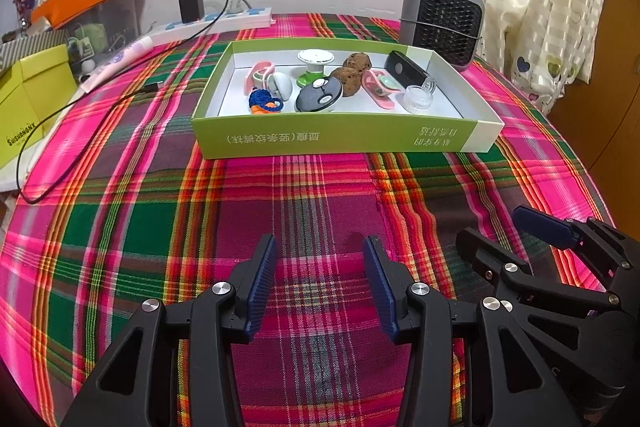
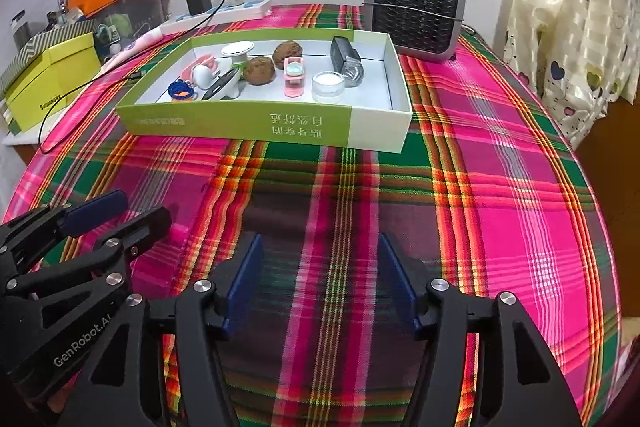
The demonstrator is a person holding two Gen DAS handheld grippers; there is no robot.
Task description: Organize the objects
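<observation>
Honestly looking light and easy: small stuff sitting in the green box (image 1: 340,141) mid-table, clear jar (image 2: 328,87) probably slippery so grabbing by its sides, left gripper (image 1: 320,283) and right gripper (image 2: 320,283) both hanging apart, empty.

Small items in box (image 1: 344,141) on tablecloth (image 1: 320,203), heater (image 1: 442,21) behind

left gripper (image 1: 320,267): empty, jaws apart | green box (image 1: 344,141): filled | plaid cloth (image 1: 160,227)
</observation>
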